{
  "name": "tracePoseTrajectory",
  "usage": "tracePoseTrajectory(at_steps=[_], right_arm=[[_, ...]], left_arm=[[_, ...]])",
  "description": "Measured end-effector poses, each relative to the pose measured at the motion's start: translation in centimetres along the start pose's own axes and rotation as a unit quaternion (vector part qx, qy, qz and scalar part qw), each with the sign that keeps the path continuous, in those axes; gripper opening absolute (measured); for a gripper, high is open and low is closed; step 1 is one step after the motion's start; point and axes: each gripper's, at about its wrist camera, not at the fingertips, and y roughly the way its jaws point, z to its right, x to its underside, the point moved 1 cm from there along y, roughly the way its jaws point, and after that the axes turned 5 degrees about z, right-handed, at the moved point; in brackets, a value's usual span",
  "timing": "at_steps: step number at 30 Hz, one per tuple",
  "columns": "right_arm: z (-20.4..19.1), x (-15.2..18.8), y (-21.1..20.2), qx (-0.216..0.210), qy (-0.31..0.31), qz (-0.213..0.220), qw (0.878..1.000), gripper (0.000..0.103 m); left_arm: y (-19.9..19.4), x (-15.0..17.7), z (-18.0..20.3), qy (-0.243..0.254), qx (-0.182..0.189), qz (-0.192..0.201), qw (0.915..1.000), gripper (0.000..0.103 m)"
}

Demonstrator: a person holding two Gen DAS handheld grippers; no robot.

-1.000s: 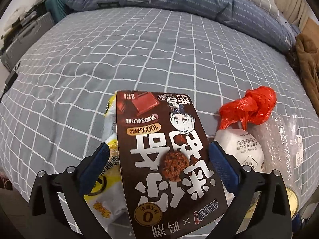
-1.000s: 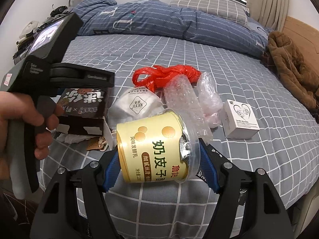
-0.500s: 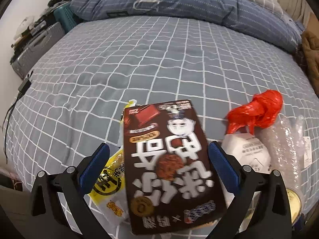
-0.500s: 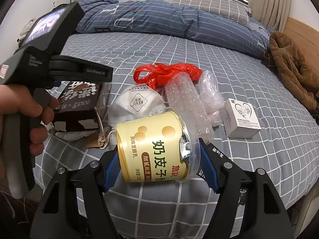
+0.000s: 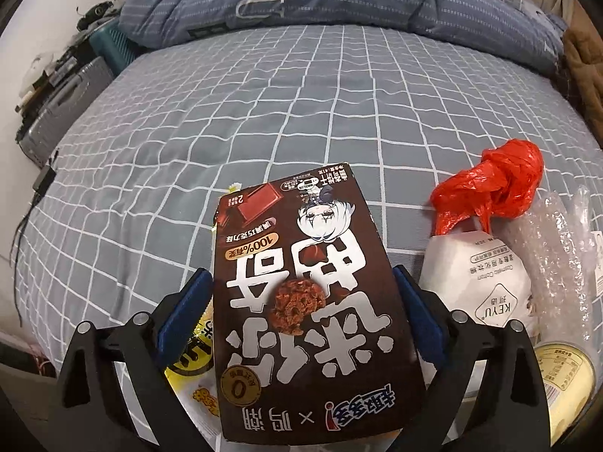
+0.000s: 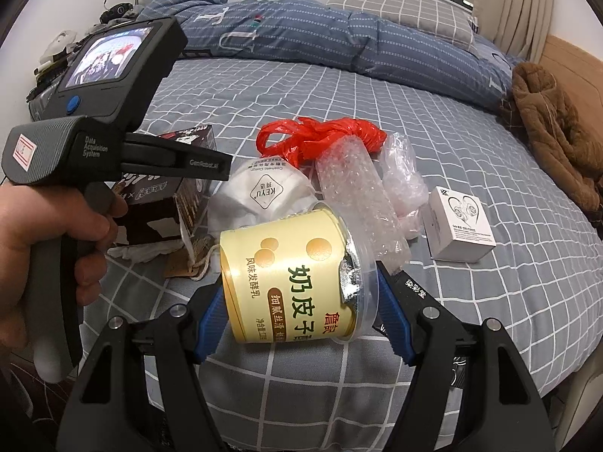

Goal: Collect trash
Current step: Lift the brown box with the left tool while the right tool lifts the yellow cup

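Observation:
My left gripper [image 5: 301,312] is shut on a brown chocolate snack box [image 5: 301,301], both blue pads against its sides; the box also shows in the right wrist view [image 6: 166,203]. A yellow wrapper [image 5: 192,369] lies under it. My right gripper [image 6: 297,309] is shut on a yellow yogurt cup [image 6: 290,278] with torn foil, held on its side above the bed edge. On the bed lie a white mask pack [image 6: 264,192], a red plastic bag [image 6: 320,135], bubble wrap [image 6: 358,188] and a small white earphone box [image 6: 458,222].
The grey checked bedsheet [image 5: 264,113] stretches ahead. A rolled blue duvet [image 6: 339,37] lies at the far side, a brown coat [image 6: 554,128] at the right. A grey suitcase [image 5: 64,109] and clutter stand off the bed's left edge.
My left gripper closed onto the chocolate box; its pads were apart from the box before and now touch it. The right gripper and cup have hardly moved.

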Motion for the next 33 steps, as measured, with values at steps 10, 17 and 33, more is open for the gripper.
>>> tracePoseTrajectory(at_steps=[10,17,33], right_arm=[[-0.1,-0.2,0.0,0.0,-0.001,0.0,1.0,0.067],[-0.1,-0.4,-0.4,0.002,0.003,0.005,1.0,0.067],[0.9,-0.4,-3.3,0.012,0.021,0.033,0.999,0.067]], left_arm=[[0.4,0.5,-1.2,-0.023,0.031,-0.012,0.9992,0.091],[-1.5,0.1,-1.3,-0.017,0.046,0.02,0.9986,0.091],[-7.0,2.2,-2.6,-0.005,0.085,0.067,0.9941,0.091]])
